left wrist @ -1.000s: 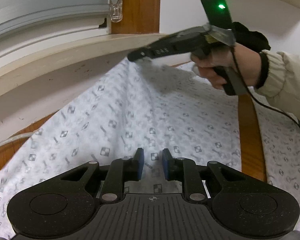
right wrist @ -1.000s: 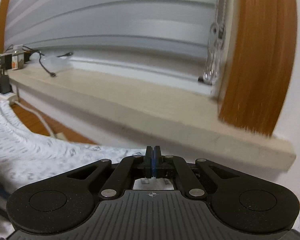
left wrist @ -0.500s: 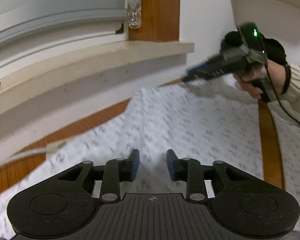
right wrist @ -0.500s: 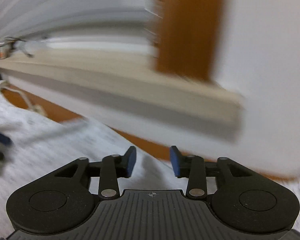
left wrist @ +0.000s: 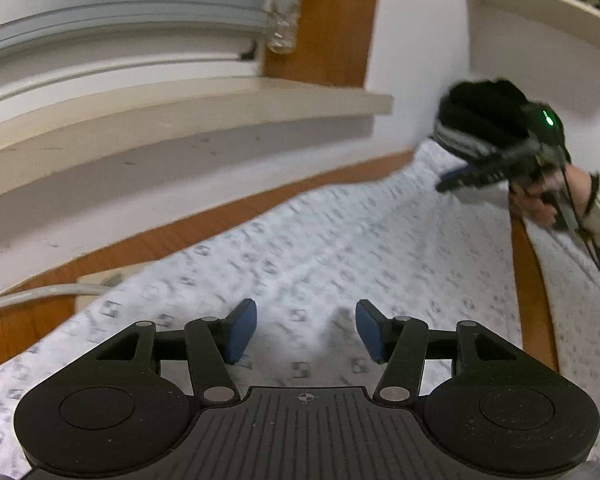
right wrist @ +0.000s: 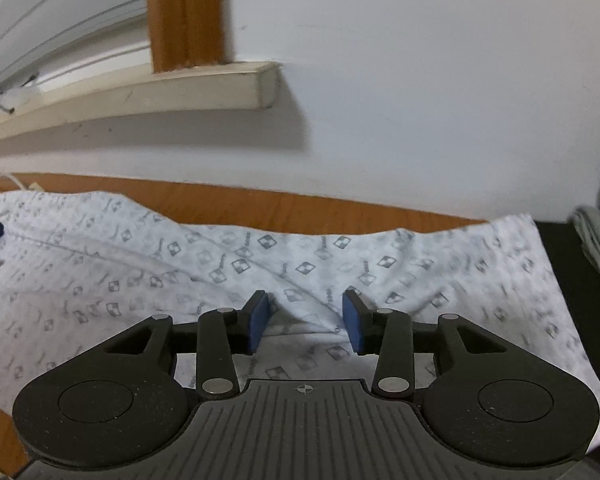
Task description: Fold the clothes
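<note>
The left gripper has its blue fingers spreading apart with nothing caught between them, only the white patterned garment lying flat underneath and running away ahead of them. The right gripper holds its fingers partly apart over a raised crease in the same cloth, not pinching it as far as I can see. The garment is spread on the wooden worktop below the window sill, its long axis running side to side along the wall, from one gripper to the other. Its free right-hand end lies just right of the right fingers, so that hand looks nearer for taking an edge and carrying it across.
</note>
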{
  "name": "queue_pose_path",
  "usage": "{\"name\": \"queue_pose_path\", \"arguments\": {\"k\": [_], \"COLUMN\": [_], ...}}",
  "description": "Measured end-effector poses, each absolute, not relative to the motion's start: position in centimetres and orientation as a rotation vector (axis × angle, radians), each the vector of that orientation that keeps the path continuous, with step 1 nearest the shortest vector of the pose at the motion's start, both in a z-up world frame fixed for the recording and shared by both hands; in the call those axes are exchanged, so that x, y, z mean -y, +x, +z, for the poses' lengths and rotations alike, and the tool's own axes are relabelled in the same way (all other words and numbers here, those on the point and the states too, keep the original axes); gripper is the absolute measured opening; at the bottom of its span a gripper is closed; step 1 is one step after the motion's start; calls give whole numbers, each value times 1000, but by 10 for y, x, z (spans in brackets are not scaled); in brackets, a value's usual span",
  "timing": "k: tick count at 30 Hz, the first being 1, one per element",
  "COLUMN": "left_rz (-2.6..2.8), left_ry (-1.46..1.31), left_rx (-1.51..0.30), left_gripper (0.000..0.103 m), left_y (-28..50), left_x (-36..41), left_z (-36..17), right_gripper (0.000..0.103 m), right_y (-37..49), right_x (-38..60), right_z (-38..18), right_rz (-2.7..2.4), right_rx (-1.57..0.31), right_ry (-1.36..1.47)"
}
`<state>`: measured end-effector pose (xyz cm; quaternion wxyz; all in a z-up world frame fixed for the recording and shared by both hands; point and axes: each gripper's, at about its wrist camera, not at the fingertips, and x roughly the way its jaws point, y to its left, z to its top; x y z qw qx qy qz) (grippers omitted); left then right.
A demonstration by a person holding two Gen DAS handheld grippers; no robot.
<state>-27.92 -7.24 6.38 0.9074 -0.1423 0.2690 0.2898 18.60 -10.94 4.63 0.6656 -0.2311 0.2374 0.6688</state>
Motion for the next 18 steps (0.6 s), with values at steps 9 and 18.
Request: {"name": "queue_pose_path", "arguments": {"k": [9, 18], "left_rz": [832, 904], "left_ry": [-256, -222], "left_rx": [-601, -672], "left_gripper": [53, 1], "left_y": [-336, -350], "left_x": [30, 22], "left_z": [76, 65], "right_gripper": [43, 42], "right_y": [242, 254], "right_x": [111, 119], "right_z": [45, 35], "right_rz": [1192, 1187], "right_rx": [-430, -453], "right_ry": [-513, -492]}}
